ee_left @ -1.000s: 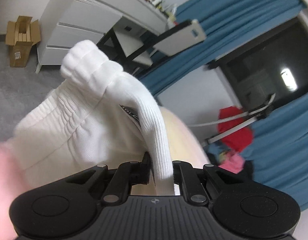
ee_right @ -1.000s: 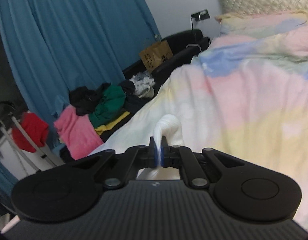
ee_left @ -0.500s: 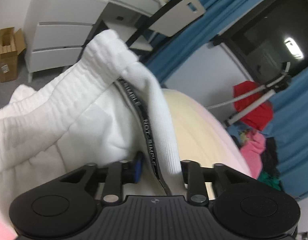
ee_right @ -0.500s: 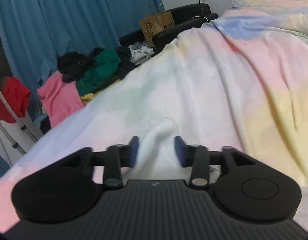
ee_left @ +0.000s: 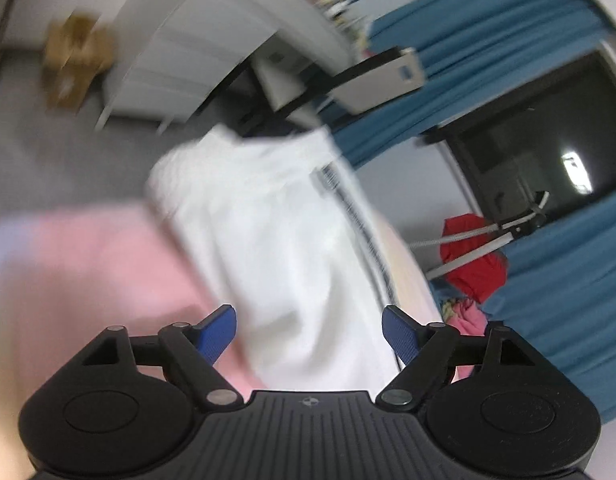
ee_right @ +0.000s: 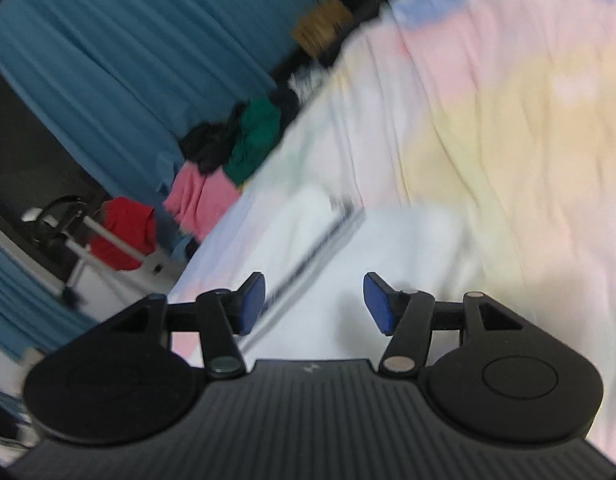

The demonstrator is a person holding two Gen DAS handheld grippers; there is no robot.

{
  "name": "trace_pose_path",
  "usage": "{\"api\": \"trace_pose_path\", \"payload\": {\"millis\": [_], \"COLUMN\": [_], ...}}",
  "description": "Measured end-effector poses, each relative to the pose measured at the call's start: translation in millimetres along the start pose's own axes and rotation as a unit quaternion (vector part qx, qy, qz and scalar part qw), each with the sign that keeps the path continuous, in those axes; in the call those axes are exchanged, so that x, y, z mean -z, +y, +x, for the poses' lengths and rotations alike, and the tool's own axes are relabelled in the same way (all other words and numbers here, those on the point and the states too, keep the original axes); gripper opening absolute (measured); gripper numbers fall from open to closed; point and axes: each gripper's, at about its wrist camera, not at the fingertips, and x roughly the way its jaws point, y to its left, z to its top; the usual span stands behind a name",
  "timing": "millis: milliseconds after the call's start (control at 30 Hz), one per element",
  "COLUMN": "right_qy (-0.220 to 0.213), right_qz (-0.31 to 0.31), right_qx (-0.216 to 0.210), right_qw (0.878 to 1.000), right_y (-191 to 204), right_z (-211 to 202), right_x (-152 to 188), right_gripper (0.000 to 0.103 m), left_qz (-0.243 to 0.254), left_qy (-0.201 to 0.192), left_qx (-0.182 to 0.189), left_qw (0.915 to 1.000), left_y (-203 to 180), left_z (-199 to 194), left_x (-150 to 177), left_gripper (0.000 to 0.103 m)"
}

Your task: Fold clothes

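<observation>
Both claws just opening – left claw (ee_left: 309, 334), right claw (ee_right: 314, 304) – white garment (ee_left: 276, 240) loose

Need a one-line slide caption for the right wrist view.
Right gripper, jaws just opened, above a released white garment lying on the pastel bedspread; clothes pile by blue curtains.

Both grippers have just been opening. The left gripper (ee_left: 309, 334) has its jaws spread wide, the right gripper (ee_right: 314, 304) a bit narrower, neither pinching anything, both angled downward.
</observation>
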Motion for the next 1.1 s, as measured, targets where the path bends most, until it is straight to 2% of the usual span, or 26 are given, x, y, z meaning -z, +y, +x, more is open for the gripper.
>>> {"api": "trace_pose_path", "payload": {"millis": [100,233,333,433,467,567,600,633,667,700,767,800,833,900,1000,1100], "right_qy": [0.058,0.126,0.14,0.138,0.136,0.106,0.092,0.078,0.067,0.058,0.04,0.034,0.032,0.03,0.028,0.023], "right_qz": [0.053,0.116,0.134,0.139,0.14,0.128,0.119,0.11,0.101,0.092,0.075,0.07,0.067,0.065,0.051,0.043], "right_qx": [-0.024,-0.044,-0.044,-0.044,-0.046,-0.046,-0.044,-0.042,-0.039,-0.034,-0.024,-0.022,-0.024,-0.033,-0.045,-0.059], "right_qw": [0.997,0.984,0.98,0.98,0.98,0.985,0.988,0.99,0.992,0.994,0.996,0.997,0.997,0.997,0.997,0.997], "right_y": [-20.3,-47.9,-55.6,-57.2,-56.7,-51.7,-48.6,-45.6,-43.4,-41.3,-38.9,-38.6,-39.7,-43.9,-41.3,-39.1], "right_z": [-8.1,1.2,18.5,37.5,44.7,59.9,64.7,69.6,75.1,80.9,88.0,89.8,89.3,85.6,75.4,57.2], "right_x": [12.2,31.6,36.6,39.4,39.3,35.0,33.9,32.8,31.2,29.4,24.5,22.0,19.2,13.3,4.5,-1.9], "right_gripper": [0.058,0.058,0.058,0.058,0.057,0.056,0.056,0.055,0.055,0.05,0.037,0.026,0.021,0.016,0.013,0.013], "left_qz": [-0.026,-0.056,-0.051,-0.03,-0.028,-0.009,0.002,0.005,0.004,0.0,-0.012,-0.016,-0.018,-0.029,-0.043,-0.042], "left_qy": [0.021,0.052,0.038,0.018,0.01,-0.008,-0.013,-0.019,-0.025,-0.027,-0.027,-0.03,-0.037,-0.049,-0.062,-0.063], "left_qx": [0.01,0.005,0.008,0.022,0.022,0.014,0.011,0.006,0.001,0.0,0.005,0.008,0.012,0.03,0.055,0.061], "left_qw": [0.9994,0.9971,0.9979,0.9991,0.9993,0.9998,0.9999,0.9998,0.9997,0.9996,0.9995,0.9994,0.9991,0.9979,0.9957,0.9953], "left_y": [16.1,36.0,36.6,30.6,30.2,29.5,29.1,29.5,30.5,32.1,35.9,37.0,36.0,34.6,32.9,34.1], "left_z": [-7.7,15.4,33.9,48.2,53.5,69.0,74.2,77.6,80.0,81.1,81.7,80.1,77.3,62.7,37.2,12.8], "left_x": [4.5,11.2,14.4,12.0,11.4,10.0,10.1,9.5,8.6,6.6,1.4,-0.1,0.0,-0.7,-2.1,-0.3], "left_gripper": [0.085,0.085,0.084,0.084,0.081,0.063,0.052,0.045,0.031,0.022,0.015,0.013,0.012,0.011,0.01,0.009]}}
